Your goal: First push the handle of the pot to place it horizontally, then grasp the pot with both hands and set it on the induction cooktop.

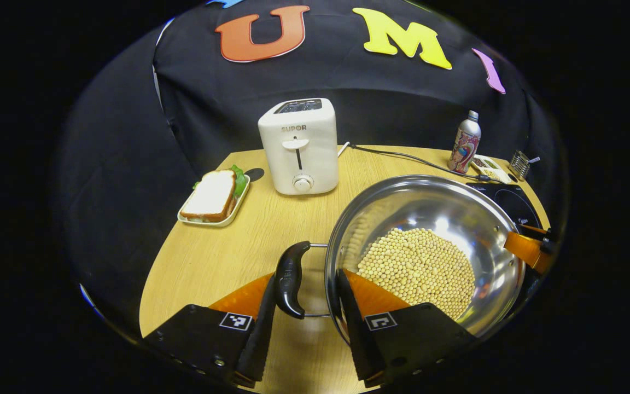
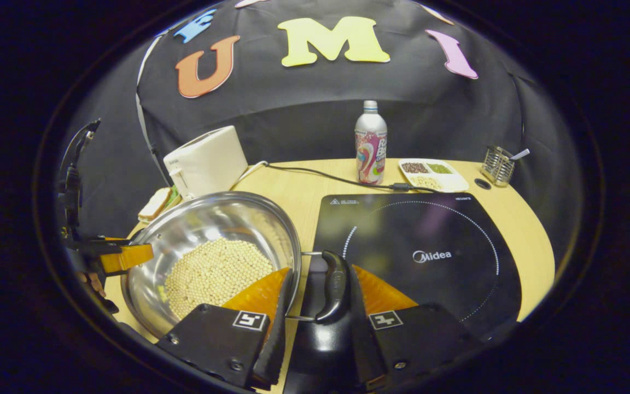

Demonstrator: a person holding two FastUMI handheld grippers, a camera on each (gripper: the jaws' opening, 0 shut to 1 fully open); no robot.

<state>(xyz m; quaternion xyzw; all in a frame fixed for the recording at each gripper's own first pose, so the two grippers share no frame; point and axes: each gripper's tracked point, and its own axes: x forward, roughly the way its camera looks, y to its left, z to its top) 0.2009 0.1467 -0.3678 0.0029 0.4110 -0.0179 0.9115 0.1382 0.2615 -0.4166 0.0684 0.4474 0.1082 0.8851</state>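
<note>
So the pot [image 1: 424, 251] is a shiny steel bowl-type thing with a good layer of beans [image 1: 416, 271] in it. My guess is it's got some heft, it's rigid, and the polished wall is slippery, so the rim is a bad place to grab. The two black side handles are the obvious spots, and you'd want to keep it level or the beans slide to one side.

Left side first: the left claw [image 1: 307, 306] sits spread wide around the left handle [image 1: 290, 279]. The outer finger looks like it's touching or just beside the grip, while the other finger lies over the rim on the inside of the pot, so I wouldn't call it a firm pinch yet.

Right side: the right claw [image 2: 315, 306] is spread around the right handle [image 2: 332, 284] the same way, one finger against the pot's wall, the other out beyond the grip.

The pot stands on the tabletop [image 2: 293, 191] just beside the induction cooktop [image 2: 419, 251], its right handle already hanging over the cooktop's edge.
</note>
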